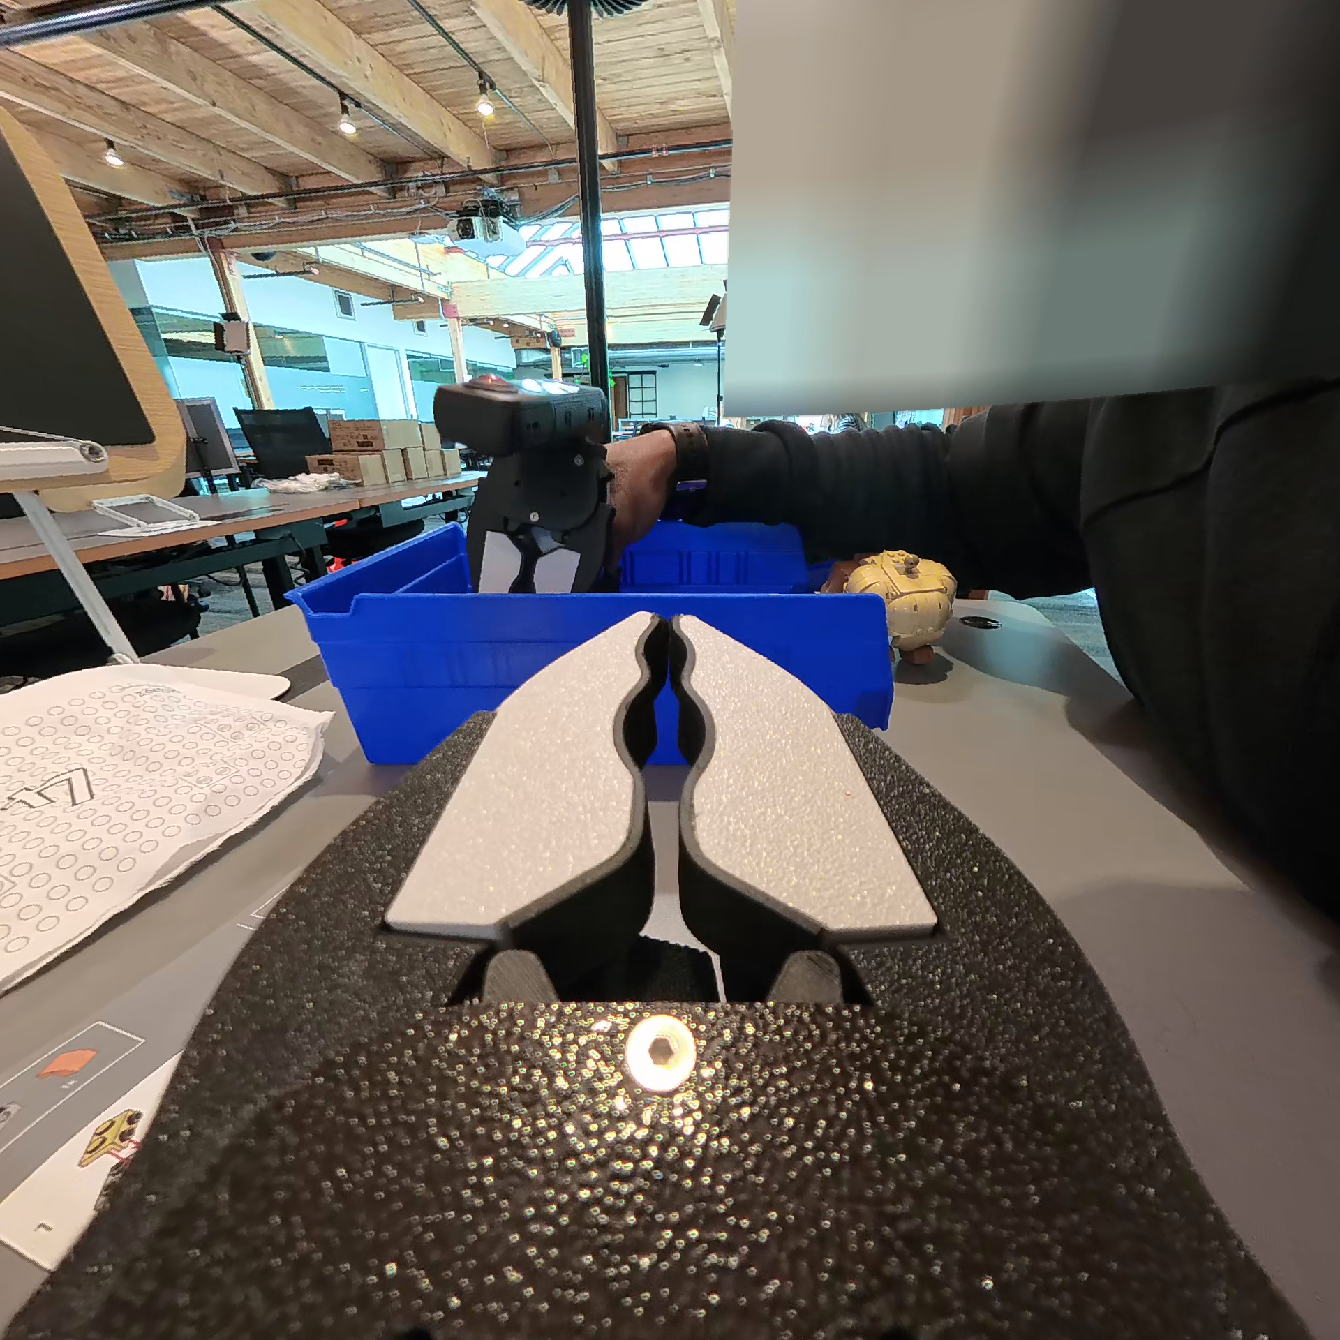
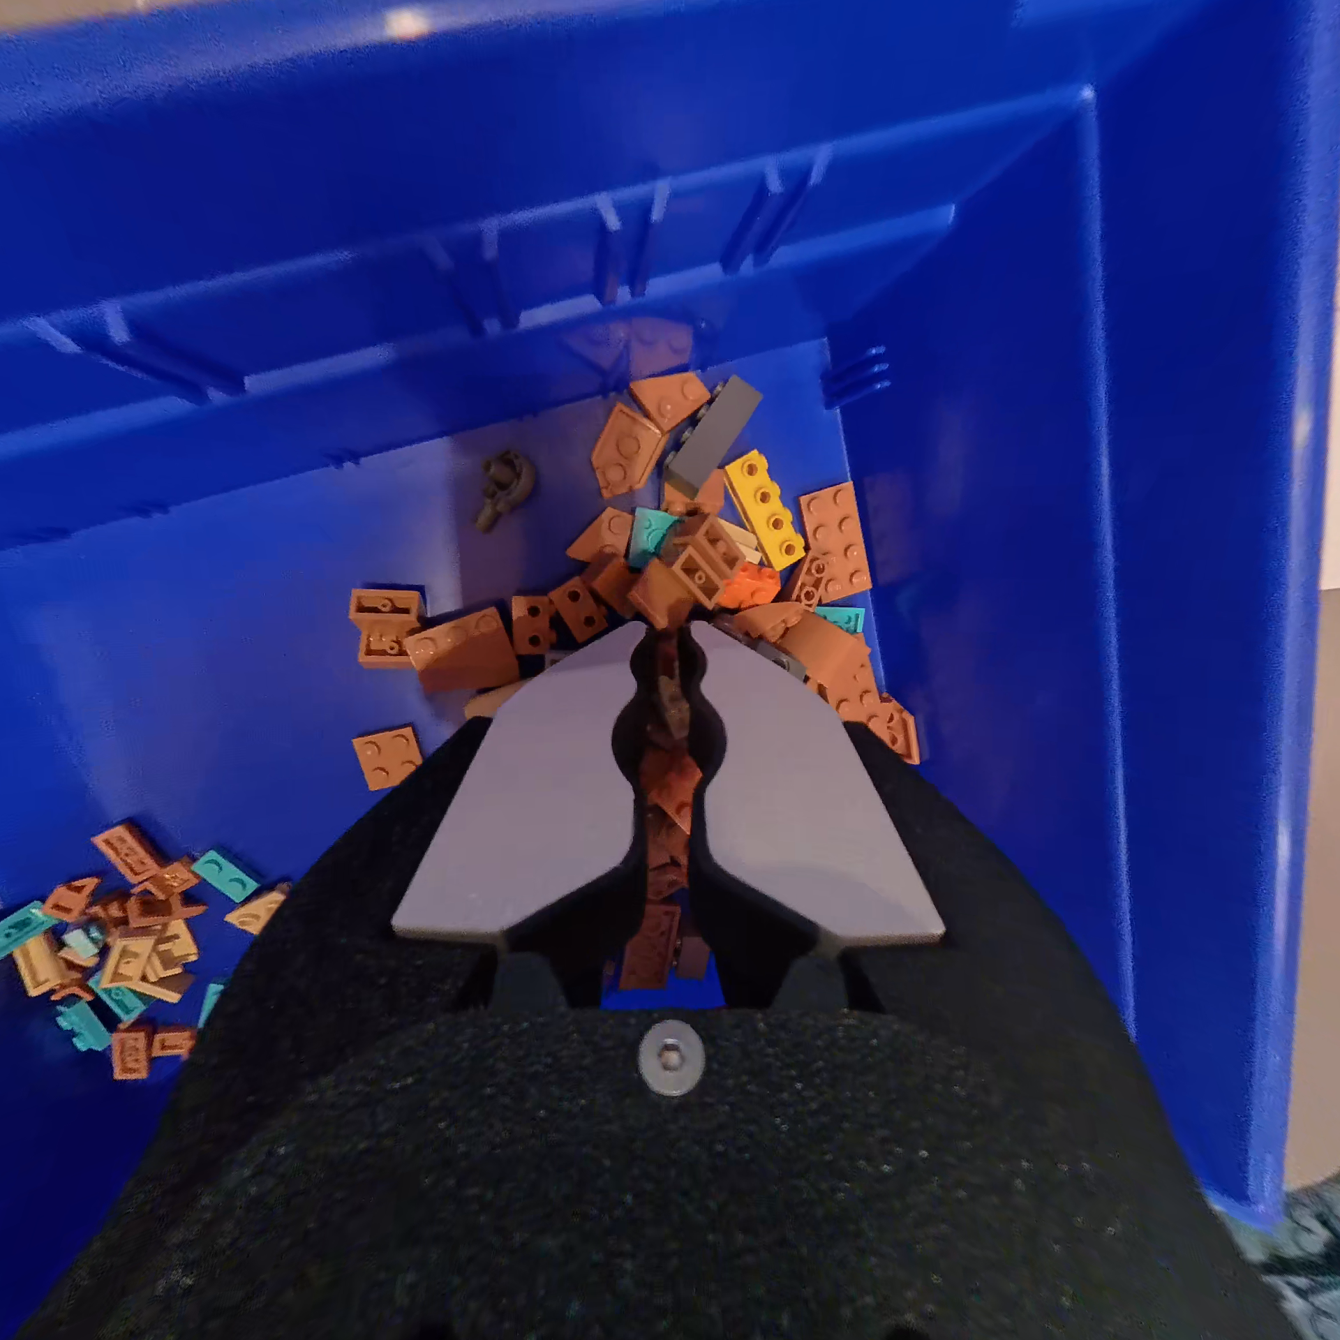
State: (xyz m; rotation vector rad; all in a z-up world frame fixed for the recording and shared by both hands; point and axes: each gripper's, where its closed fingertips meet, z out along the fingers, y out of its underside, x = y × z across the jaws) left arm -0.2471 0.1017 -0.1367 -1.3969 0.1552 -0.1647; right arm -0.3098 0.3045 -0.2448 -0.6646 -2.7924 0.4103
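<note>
My right gripper point(image 2: 668, 634) reaches down into a blue bin point(image 2: 1015, 507), into a pile of mostly brown bricks point(image 2: 834, 540) in its corner. Its jaws are nearly closed and pinch a small brown brick point(image 2: 658, 596) at the fingertips. The left wrist view shows this gripper point(image 1: 536, 558) dipping into the bin point(image 1: 507, 652), with its tips hidden behind the wall. My left gripper point(image 1: 668, 625) is shut and empty. It is low over the grey table, just in front of the bin's near wall.
A second pile of brown, teal and tan pieces point(image 2: 123, 943) lies at the bin's lower left. A yellow brick point(image 2: 765, 507) and a dark clip piece point(image 2: 504, 482) lie nearby. A tan brick-built model point(image 1: 899, 602), a printed sheet point(image 1: 109, 783) and a person's dark sleeve point(image 1: 943, 493) are around the bin. Spacing between my two grippers at the tips: around 25 cm.
</note>
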